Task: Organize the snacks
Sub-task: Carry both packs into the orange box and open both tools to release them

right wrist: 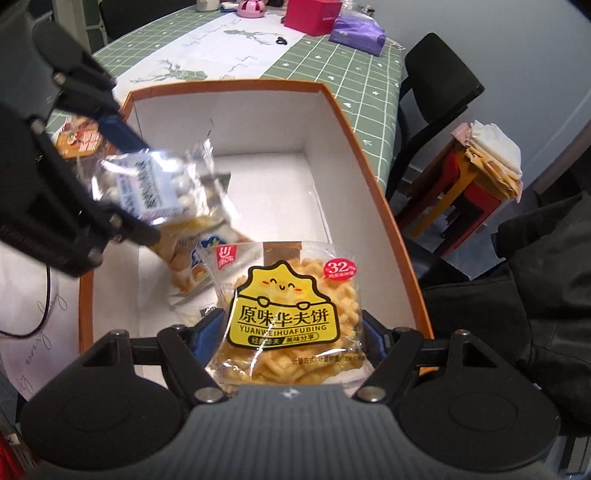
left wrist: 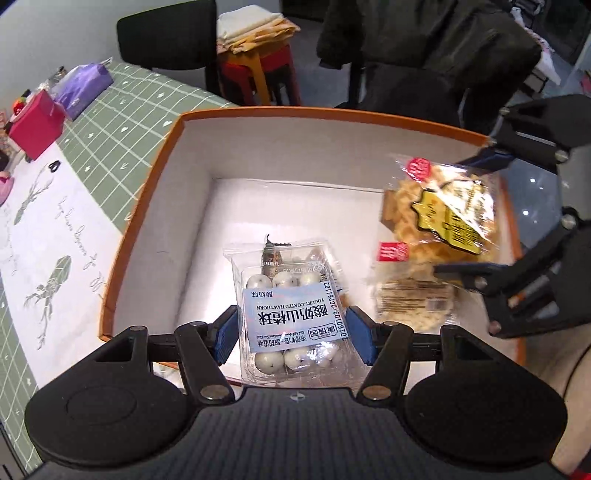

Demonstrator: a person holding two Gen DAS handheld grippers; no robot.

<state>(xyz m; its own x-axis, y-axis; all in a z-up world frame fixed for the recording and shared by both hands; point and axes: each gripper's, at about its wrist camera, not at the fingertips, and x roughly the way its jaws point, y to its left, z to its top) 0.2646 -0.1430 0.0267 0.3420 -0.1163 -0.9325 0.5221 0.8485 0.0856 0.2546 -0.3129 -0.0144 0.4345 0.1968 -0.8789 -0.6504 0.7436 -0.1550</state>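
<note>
- Your left gripper (left wrist: 291, 328) has its jaws clamped on a hawthorn-ball pack (left wrist: 291, 314), over the orange-rimmed box (left wrist: 147, 206).
- Your right gripper (right wrist: 291, 332) has its jaws clamped on a waffle packet (right wrist: 291, 314), over that box.

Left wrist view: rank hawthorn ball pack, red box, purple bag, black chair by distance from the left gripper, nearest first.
1. hawthorn ball pack: held between the left gripper pads, over the orange-rimmed box.
2. red box: on the table, far left.
3. purple bag: just behind it.
4. black chair: beyond the table.

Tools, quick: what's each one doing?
Left tool: closed on the hawthorn ball pack.
Right tool: closed on the waffle packet.
</note>
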